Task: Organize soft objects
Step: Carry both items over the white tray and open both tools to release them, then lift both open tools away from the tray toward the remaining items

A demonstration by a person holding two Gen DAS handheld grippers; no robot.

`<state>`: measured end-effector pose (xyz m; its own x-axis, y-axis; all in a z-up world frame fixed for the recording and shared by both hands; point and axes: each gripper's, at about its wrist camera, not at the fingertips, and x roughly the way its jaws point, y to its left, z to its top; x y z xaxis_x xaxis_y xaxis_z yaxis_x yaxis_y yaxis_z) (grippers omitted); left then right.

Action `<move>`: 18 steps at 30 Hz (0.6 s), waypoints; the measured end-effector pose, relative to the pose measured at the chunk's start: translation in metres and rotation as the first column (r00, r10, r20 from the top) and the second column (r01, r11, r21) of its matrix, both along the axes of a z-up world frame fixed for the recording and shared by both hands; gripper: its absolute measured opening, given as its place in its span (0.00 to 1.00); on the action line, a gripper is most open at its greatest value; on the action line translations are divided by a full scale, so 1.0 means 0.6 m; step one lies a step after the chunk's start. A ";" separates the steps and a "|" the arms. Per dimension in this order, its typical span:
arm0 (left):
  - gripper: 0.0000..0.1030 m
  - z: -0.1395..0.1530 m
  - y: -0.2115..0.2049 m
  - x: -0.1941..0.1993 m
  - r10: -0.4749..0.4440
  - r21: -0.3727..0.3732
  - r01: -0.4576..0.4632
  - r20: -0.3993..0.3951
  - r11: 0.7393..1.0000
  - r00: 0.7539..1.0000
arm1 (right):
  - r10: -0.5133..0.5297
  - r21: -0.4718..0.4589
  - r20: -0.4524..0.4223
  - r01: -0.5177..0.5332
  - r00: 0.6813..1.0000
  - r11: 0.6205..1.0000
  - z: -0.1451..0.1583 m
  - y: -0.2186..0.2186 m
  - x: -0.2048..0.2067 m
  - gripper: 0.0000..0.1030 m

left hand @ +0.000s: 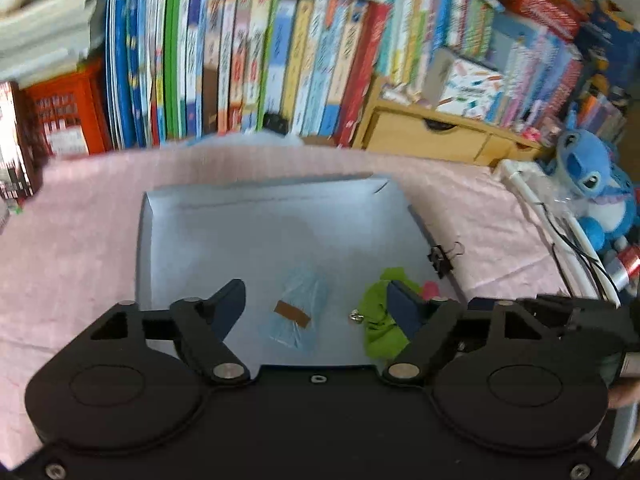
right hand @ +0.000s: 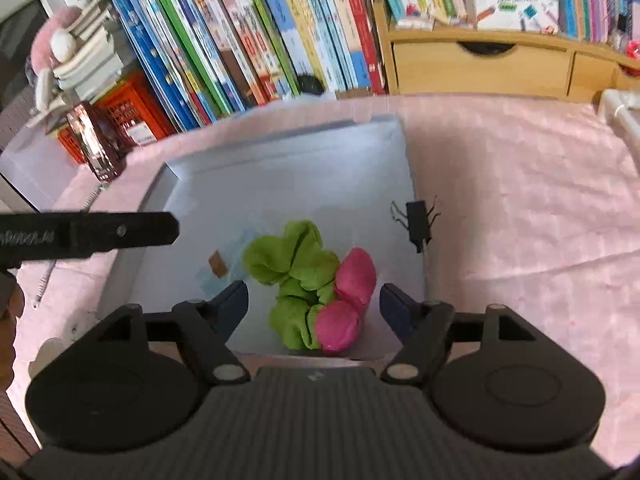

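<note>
A shallow grey tray lies on a pink cloth. On it rest a light blue packet with a brown strip, a green fabric scrunchie and a pink soft piece. My left gripper is open above the packet, and nothing touches its pads. In the right wrist view the green scrunchie and the pink soft piece lie bunched together on the tray. My right gripper is open, with its fingers on either side of them and apart from them.
A black binder clip sits on the tray's right edge. Upright books and a wooden drawer unit line the back. A blue plush toy and white tubing are at the right, a red crate at the left.
</note>
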<state>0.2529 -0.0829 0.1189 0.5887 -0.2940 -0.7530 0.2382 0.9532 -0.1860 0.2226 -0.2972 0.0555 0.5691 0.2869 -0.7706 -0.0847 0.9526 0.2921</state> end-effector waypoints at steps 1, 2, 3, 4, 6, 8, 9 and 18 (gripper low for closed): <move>0.77 0.008 -0.001 -0.016 -0.014 0.002 0.014 0.027 1.000 1.000 | -0.001 0.002 0.015 0.001 1.000 1.000 0.007 -0.003 -0.008 0.80; 0.79 0.015 -0.002 -0.029 -0.024 0.003 0.024 0.048 1.000 0.999 | -0.003 0.004 0.032 0.003 0.999 1.000 0.014 -0.005 -0.016 0.81; 0.80 0.022 -0.001 -0.046 -0.034 0.004 0.034 0.073 0.999 0.997 | -0.005 0.003 0.053 0.004 0.999 1.000 0.023 -0.008 -0.028 0.82; 0.80 0.028 -0.001 -0.062 -0.039 0.005 0.039 0.092 0.999 0.995 | -0.007 0.001 0.071 0.007 0.997 1.000 0.029 -0.011 -0.037 0.82; 0.82 0.037 0.002 -0.092 -0.053 0.001 0.053 0.127 0.999 0.991 | -0.012 -0.005 0.111 0.013 0.994 1.000 0.043 -0.020 -0.060 0.83; 0.83 0.043 0.005 -0.126 -0.065 -0.005 0.067 0.157 0.998 0.985 | -0.020 -0.002 0.147 0.020 0.989 1.000 0.054 -0.030 -0.085 0.85; 0.83 0.045 0.008 -0.140 -0.071 -0.009 0.073 0.169 0.997 0.983 | -0.024 0.000 0.163 0.024 0.986 1.000 0.057 -0.035 -0.096 0.85; 0.91 0.029 0.024 -0.264 -0.120 -0.052 0.140 0.278 0.989 0.953 | -0.044 -0.055 0.292 0.063 0.955 0.997 0.059 -0.047 -0.208 0.89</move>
